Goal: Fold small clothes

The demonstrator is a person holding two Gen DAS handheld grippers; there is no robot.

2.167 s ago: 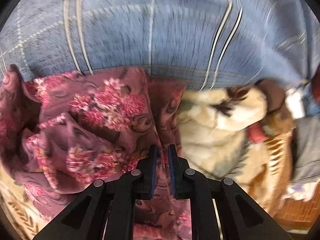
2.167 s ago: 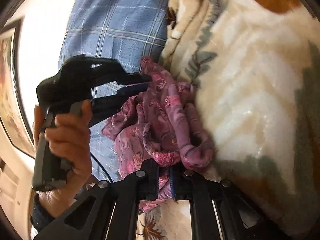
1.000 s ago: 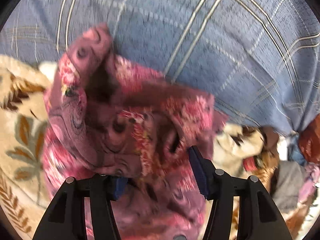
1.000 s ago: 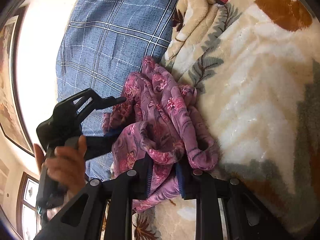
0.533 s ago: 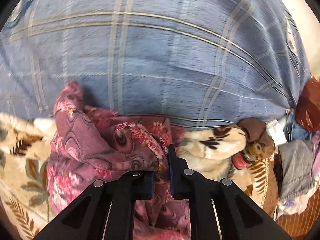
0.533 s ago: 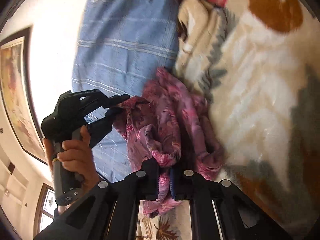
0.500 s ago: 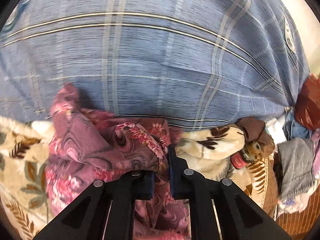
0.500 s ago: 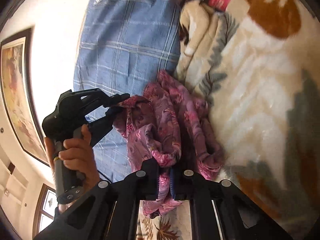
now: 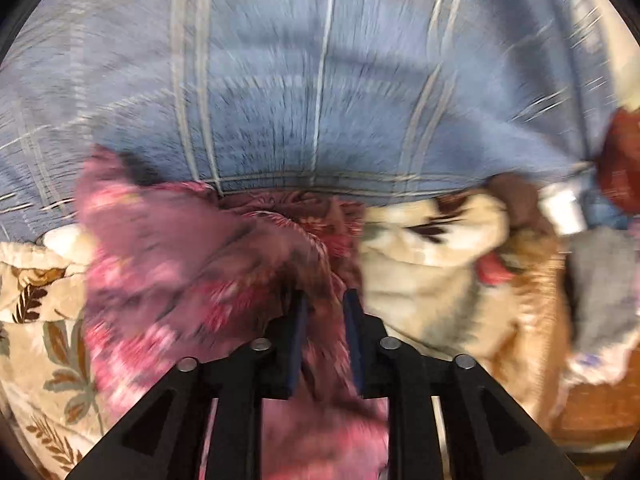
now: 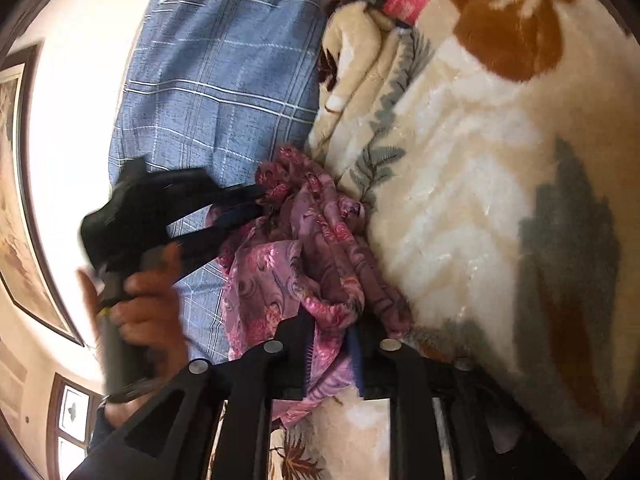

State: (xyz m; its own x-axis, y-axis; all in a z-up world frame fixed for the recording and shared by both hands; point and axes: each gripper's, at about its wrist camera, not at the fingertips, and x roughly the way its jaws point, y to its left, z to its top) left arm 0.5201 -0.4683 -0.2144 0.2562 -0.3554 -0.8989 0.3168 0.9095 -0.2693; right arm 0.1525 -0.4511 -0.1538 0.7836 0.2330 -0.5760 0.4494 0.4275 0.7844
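Fingers of left gripper (image 9: pixel 323 320) closed on a fold of the floral garment (image 9: pixel 192 264); a second ago, spread wide around the bunched cloth. Fingers of right gripper (image 10: pixel 332 354) clamped throughout on the garment's lower edge (image 10: pixel 320 312). Garment bunched and partly lifted off the fleece blanket (image 10: pixel 480 168), beside the blue plaid cover (image 10: pixel 224 92). Left view motion-blurred; exact hold probably a hem, not certain. Regrasp complete: two holds now secured, cloth ready for spreading flat ahead of the first fold. No fold yet made.
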